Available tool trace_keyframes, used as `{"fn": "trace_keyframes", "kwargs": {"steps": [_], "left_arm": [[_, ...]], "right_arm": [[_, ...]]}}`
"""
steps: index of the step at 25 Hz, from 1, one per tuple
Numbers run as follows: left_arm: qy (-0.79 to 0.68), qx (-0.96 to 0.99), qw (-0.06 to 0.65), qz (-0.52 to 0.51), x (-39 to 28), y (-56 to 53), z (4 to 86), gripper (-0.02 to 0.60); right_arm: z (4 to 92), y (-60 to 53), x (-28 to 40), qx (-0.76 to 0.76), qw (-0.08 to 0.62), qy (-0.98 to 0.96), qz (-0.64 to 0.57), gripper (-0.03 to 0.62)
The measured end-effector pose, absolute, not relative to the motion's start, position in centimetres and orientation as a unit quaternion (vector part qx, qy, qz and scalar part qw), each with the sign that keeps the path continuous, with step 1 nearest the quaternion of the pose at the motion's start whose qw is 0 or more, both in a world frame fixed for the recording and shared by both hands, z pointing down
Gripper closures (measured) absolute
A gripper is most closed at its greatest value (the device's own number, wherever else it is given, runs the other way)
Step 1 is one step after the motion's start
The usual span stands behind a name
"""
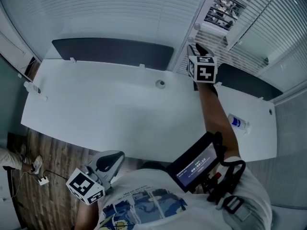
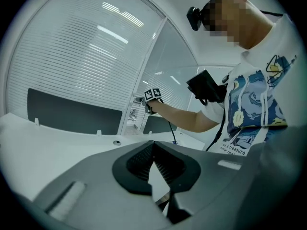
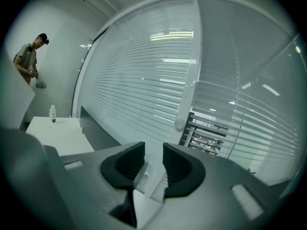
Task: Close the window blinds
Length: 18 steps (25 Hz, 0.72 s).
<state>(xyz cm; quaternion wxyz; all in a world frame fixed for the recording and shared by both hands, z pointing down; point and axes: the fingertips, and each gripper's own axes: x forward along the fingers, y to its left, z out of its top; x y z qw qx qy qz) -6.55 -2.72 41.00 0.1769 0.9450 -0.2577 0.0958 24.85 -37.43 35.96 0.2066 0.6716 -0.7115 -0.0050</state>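
Note:
Two window blinds hang behind the desk: the left blinds (image 1: 124, 8) (image 3: 139, 80) have slats lying flat. The right blinds (image 1: 268, 28) (image 3: 249, 109) leave a gap (image 3: 206, 138) low down by the frame, where outside shows through. A white wand with a rounded end (image 3: 180, 122) hangs along the frame between them. My right gripper (image 1: 197, 48) (image 3: 153, 150) is raised to that frame just below the wand, jaws apart, with nothing clearly between the pads. My left gripper (image 1: 114, 158) (image 2: 153, 145) stays low by my body, its pads meeting at the tip and empty.
A white desk (image 1: 120, 109) with a round grommet (image 1: 160, 84) and a small bottle (image 1: 238, 122) lies between me and the window. Dark panels (image 1: 112, 51) stand along its far edge. Another person (image 3: 29, 61) stands far off beside a second desk (image 3: 57, 133).

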Motion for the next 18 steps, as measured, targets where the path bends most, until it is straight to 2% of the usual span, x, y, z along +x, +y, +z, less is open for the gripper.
{"fn": "trace_keyframes", "kwargs": {"steps": [5,18], "left_arm": [[-0.256,0.948,0.168,0.088,-8.1,-1.2,40.5,0.578],[-0.249,0.953,0.155,0.079,-14.1,4.9,40.5,0.578]], "right_arm": [[37.7,-30.9,21.6,0.644,0.215,-0.734,0.004,0.585],[42.1,-10.9,12.1,0.614,0.195,-0.762,0.069,0.591]]}}
